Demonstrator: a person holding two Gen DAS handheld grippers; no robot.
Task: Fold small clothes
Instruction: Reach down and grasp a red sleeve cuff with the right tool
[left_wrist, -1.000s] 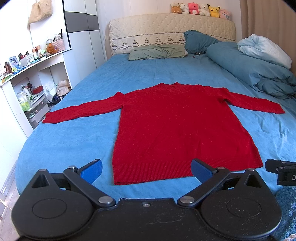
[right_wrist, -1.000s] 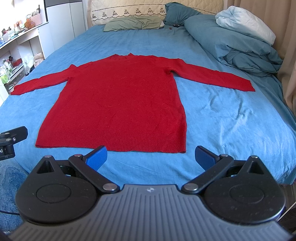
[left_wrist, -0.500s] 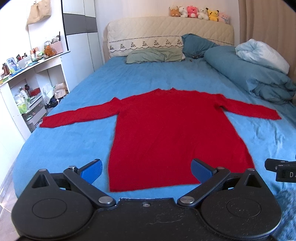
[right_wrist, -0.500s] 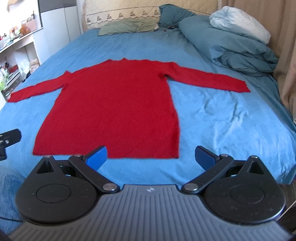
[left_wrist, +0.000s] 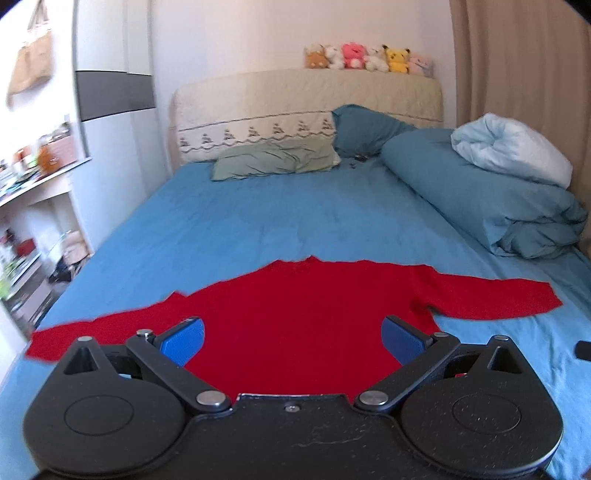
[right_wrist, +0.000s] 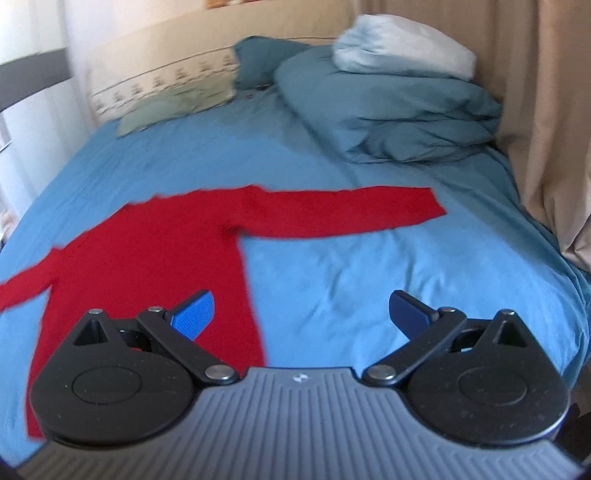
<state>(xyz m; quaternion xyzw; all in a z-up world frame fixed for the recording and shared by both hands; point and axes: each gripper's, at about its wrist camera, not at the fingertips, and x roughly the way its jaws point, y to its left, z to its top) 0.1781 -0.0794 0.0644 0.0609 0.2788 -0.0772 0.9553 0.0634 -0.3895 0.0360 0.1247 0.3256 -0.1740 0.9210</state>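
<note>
A red long-sleeved sweater (left_wrist: 295, 310) lies flat on the blue bed sheet (left_wrist: 258, 221), both sleeves spread out to the sides. My left gripper (left_wrist: 291, 341) hovers over the sweater's body, open, nothing between its blue pads. In the right wrist view the same sweater (right_wrist: 155, 258) fills the left half, its right sleeve (right_wrist: 343, 212) stretching toward the curtain side. My right gripper (right_wrist: 301, 315) is open above the sweater's right side edge, left pad over the red knit, right pad over bare sheet. The sweater's lower hem is hidden behind both grippers.
A teal duvet (left_wrist: 480, 199) with a pale bundle (left_wrist: 513, 147) on it is piled at the right of the bed. Pillows (left_wrist: 277, 162) lie at the headboard with plush toys (left_wrist: 369, 57) on top. Shelves (left_wrist: 33, 236) stand left, a curtain (right_wrist: 546, 110) right.
Both grippers have moved forward over the bed and tilted up, so the sweater's hem dropped out of sight. The right gripper also swung right, toward the right sleeve. Both stayed open.
</note>
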